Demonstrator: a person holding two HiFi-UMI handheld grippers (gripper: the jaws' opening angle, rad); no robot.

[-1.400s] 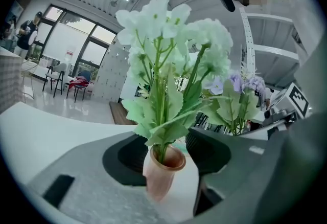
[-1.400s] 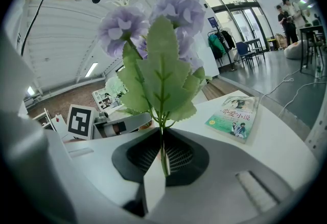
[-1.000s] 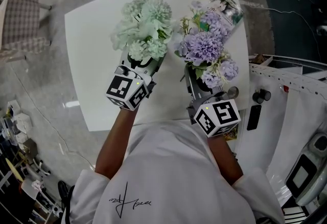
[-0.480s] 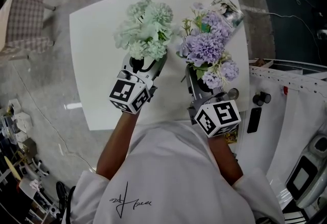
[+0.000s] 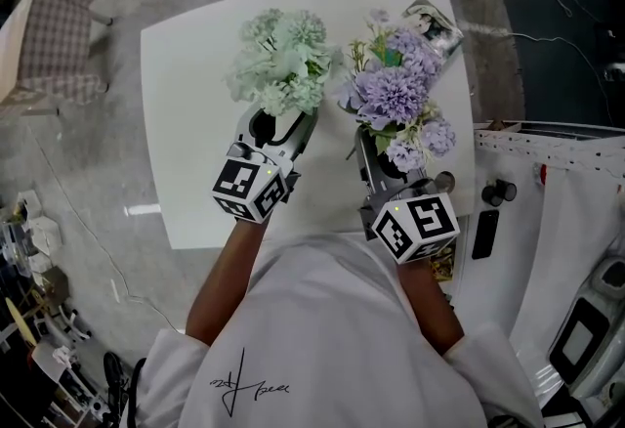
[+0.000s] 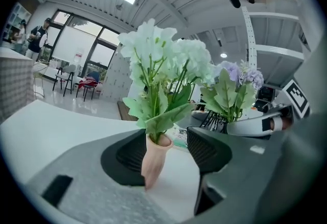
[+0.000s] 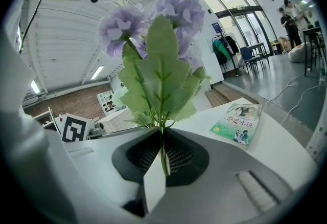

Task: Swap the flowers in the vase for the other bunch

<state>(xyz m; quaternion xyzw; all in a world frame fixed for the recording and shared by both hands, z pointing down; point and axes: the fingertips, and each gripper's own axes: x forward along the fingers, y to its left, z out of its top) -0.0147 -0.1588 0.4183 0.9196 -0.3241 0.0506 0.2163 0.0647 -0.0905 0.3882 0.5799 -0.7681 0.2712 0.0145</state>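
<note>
A slim peach vase (image 6: 153,159) with the pale green bunch (image 5: 283,60) in it stands between the jaws of my left gripper (image 5: 278,123). In the left gripper view the vase leans on the left pad (image 6: 127,154), and white table shows between it and the right pad, so the gripper (image 6: 167,152) is open. My right gripper (image 5: 386,157) is shut on the thin stems of the purple bunch (image 5: 391,89) and holds it upright above the table. The purple blooms (image 7: 153,18) rise right over the jaws of that gripper (image 7: 161,154). The two bunches stand side by side.
Both grippers hover over a white table (image 5: 186,123). A book (image 5: 430,21) lies at its far right corner. To the right is a white-draped rack (image 5: 547,182) with black knobs (image 5: 498,192). A checked chair (image 5: 49,45) stands off to the left.
Both grippers and both bunches keep their places; only the head view has drifted slightly.
</note>
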